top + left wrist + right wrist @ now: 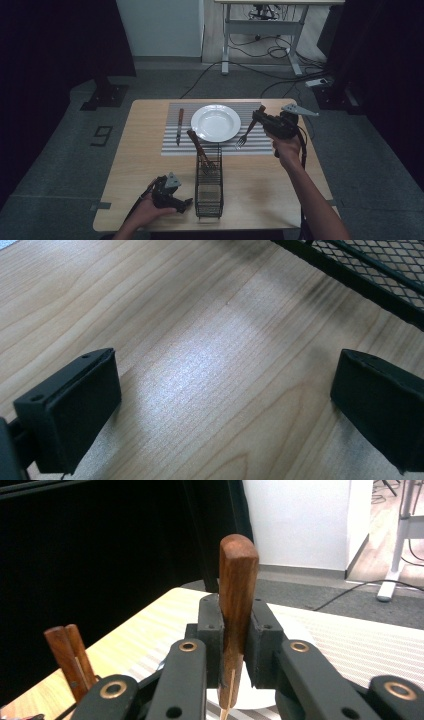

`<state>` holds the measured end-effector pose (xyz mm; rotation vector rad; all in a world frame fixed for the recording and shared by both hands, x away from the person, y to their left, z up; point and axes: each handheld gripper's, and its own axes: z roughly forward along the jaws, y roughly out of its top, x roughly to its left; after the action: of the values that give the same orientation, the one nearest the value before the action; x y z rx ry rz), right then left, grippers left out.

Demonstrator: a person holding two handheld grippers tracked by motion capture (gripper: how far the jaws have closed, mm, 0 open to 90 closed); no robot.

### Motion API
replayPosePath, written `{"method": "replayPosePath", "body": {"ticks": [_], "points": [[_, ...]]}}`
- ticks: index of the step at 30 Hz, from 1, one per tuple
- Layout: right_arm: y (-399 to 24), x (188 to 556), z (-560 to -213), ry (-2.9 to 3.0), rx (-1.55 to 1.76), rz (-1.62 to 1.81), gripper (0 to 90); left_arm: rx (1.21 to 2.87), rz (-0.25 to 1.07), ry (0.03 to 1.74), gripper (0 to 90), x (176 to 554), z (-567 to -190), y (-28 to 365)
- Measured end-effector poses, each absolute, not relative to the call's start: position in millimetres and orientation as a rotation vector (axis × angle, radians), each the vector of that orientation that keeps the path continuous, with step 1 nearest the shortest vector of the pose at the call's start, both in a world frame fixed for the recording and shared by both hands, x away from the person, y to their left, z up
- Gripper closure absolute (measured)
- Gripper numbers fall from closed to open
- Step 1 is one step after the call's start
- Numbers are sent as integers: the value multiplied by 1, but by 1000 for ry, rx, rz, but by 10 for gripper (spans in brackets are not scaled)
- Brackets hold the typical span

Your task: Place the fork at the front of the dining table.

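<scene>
Right hand-held gripper [260, 119] clamps fork [247, 131]; floor "9" [102, 134].

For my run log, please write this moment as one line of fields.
right gripper: shut on fork, over striped mat beside plate | left gripper: open, next to wire basket | knife: on mat

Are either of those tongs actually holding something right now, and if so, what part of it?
The right tongs clamp a fork by its wooden handle, tines hanging over the striped mat. The left tongs are open, holding nothing.
</scene>
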<state>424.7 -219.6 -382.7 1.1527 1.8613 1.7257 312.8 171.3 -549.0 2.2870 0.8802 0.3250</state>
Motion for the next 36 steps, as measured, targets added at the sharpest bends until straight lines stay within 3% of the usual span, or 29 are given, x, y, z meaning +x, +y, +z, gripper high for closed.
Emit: {"method": "replayPosePath", "body": {"ticks": [36], "points": [[-246, 455, -424, 1832, 1311, 1464, 803, 2285, 325, 881, 0, 313, -549, 171]]}}
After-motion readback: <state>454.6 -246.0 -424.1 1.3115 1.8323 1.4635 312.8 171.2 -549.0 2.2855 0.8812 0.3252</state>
